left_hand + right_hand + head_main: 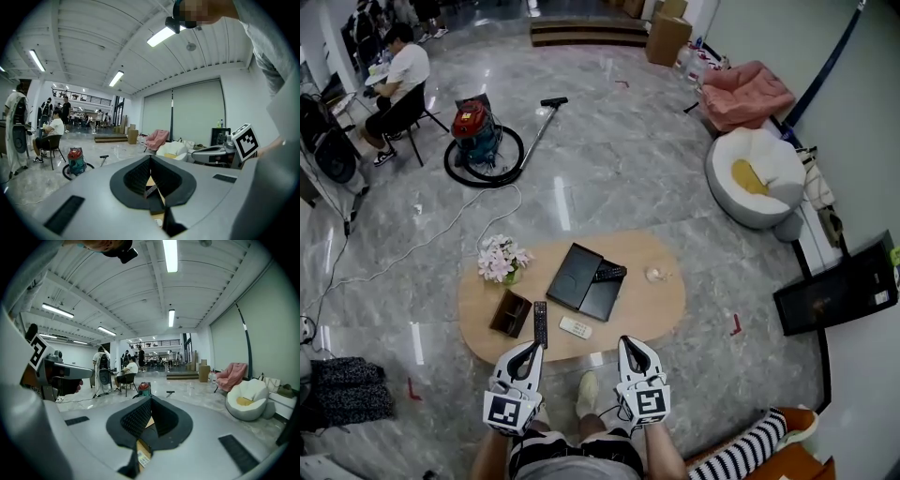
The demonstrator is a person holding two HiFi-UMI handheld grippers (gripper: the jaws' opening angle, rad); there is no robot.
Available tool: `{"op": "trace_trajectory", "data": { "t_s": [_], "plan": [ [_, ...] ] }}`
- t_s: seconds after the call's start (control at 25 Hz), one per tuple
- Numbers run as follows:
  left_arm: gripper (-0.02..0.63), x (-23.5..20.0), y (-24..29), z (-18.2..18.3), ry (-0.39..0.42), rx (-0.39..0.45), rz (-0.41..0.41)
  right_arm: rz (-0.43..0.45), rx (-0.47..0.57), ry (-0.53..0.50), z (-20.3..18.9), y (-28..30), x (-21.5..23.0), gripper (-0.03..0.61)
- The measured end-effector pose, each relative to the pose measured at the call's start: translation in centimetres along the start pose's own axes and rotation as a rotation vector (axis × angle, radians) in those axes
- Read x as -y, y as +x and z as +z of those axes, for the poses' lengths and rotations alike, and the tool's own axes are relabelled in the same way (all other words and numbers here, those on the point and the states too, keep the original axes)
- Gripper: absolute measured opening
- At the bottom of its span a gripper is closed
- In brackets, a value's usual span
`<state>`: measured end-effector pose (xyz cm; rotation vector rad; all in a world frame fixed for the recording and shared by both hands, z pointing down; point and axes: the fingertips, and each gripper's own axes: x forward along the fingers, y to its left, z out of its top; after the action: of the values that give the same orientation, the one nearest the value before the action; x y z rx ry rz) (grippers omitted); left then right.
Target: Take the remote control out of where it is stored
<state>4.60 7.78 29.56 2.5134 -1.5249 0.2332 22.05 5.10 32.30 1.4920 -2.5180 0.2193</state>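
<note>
On the oval wooden table [656,305] lies a flat black box [581,279], and a black remote [609,273] rests across its far right edge. A second black remote [540,323] and a white remote [575,327] lie near the table's front edge, beside a brown holder [510,313]. My left gripper [530,345] and right gripper [628,341] hover side by side just in front of the table, both shut and empty. Under its shut jaws, the left gripper [150,157] view shows a dark remote [151,190]. Below the right gripper [151,397], the white remote [142,457] shows.
A pot of pale flowers [502,258] stands at the table's left, and a small crumpled thing [655,275] lies at its right. Beyond are a red vacuum cleaner [475,131] with its hose, a white beanbag [759,173], a pink one [748,94], and a seated person [398,75].
</note>
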Motion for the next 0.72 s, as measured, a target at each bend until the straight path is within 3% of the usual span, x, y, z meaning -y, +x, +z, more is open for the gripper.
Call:
{"op": "trace_trajectory", "data": {
  "t_s": [0.4,0.72],
  "plan": [
    [0.008,3.1,4.5,0.7,0.028,-0.008,0.02,0.05,-0.043,-0.006,-1.6,1.0,4.9,0.006],
    [0.008,2.9,6.3,-1.9,-0.024,-0.032,0.074,0.088,-0.092,0.009,-5.2,3.2,6.8,0.006]
  ]
}}
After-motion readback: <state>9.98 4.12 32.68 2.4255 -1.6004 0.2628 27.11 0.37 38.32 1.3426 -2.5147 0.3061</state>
